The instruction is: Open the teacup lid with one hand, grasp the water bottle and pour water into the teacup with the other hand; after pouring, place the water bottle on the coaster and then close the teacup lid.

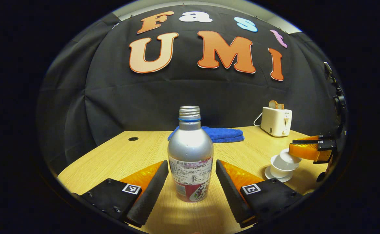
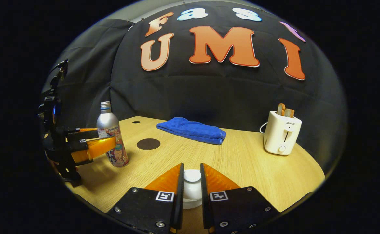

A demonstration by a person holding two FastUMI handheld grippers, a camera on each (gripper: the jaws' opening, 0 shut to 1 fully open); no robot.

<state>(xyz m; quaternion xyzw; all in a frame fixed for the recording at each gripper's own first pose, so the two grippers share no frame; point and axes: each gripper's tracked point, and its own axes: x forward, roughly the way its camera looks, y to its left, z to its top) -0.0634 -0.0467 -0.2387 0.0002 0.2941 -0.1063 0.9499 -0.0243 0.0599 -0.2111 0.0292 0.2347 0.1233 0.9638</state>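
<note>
The silver water bottle, uncapped, stands upright on the table between the spread fingers of my left gripper, with a narrow gap on each side. In the right gripper view this gripper flanks the bottle at the left. My right gripper is shut on the knob of the white teacup lid. From the left gripper view, my right gripper holds the lid tilted just over the white teacup on its saucer. The dark round coaster lies right of the bottle.
A folded blue towel lies at the back of the wooden table. A white toaster with bread in it stands at the back right. A small round hole sits in the tabletop near the far left.
</note>
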